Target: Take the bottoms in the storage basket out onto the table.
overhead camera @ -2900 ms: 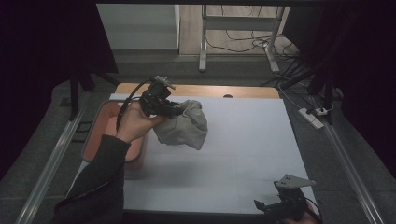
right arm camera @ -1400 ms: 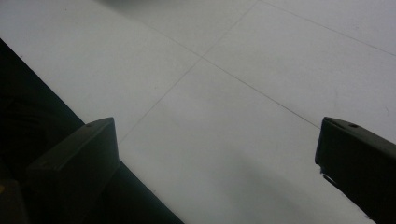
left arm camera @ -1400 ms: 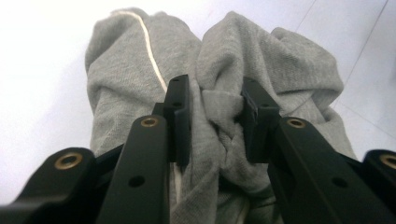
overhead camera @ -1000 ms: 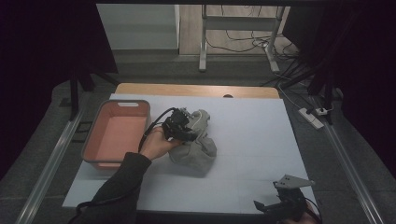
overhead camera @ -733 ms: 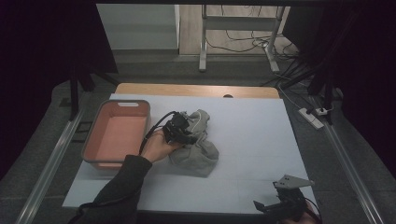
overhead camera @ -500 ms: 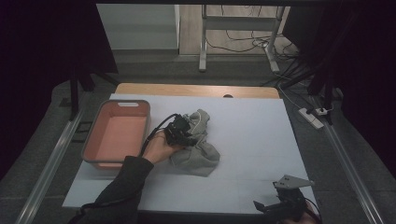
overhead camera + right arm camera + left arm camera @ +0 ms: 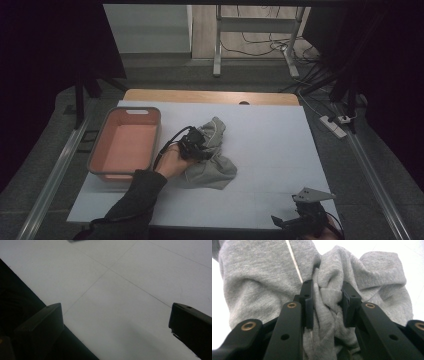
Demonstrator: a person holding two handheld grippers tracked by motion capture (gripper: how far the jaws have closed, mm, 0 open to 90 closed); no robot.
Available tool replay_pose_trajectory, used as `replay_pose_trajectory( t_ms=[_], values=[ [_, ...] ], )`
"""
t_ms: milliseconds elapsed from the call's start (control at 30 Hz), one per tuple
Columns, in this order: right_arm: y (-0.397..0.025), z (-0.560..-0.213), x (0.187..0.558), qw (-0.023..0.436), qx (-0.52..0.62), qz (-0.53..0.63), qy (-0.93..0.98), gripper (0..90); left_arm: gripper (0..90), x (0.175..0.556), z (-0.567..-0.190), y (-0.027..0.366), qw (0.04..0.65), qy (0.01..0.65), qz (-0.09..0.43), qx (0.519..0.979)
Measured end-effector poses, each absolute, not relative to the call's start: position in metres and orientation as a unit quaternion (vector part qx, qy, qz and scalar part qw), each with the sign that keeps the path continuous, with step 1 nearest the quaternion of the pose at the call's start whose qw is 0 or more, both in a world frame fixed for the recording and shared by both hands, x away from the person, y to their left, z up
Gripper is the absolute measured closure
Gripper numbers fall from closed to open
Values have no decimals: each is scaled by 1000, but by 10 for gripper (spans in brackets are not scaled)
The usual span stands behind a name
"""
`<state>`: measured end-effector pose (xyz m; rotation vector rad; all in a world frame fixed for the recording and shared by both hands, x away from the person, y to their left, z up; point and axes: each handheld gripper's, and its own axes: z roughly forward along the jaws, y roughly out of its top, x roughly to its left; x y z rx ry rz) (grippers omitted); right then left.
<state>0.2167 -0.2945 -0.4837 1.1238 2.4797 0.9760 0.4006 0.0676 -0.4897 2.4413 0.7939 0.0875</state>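
Grey garment lies crumpled on the white table, just right of the pink basin. Left gripper pinches a fold of it; right gripper waits wide open, empty. Spreading or folding remains, apparently.

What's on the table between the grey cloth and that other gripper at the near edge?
Nothing: in the high view, only bare white table separates the cloth from the right gripper.

Soft knit garment (matt cloth)
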Motion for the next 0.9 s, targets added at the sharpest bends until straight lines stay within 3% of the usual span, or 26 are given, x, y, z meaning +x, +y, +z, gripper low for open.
replay_pose_trajectory(
  t_ms=[167,433,900],
  values=[
    [-294,-484,217,124,386,334,851,0,671,399,-491,69,289,289,39,912],
    [-294,-484,217,124,385,335,851,0,579,396,-487,68,292,276,43,915],
    [-294,-484,217,123,386,334,851,0,660,396,-478,73,292,288,31,912]
  ],
)
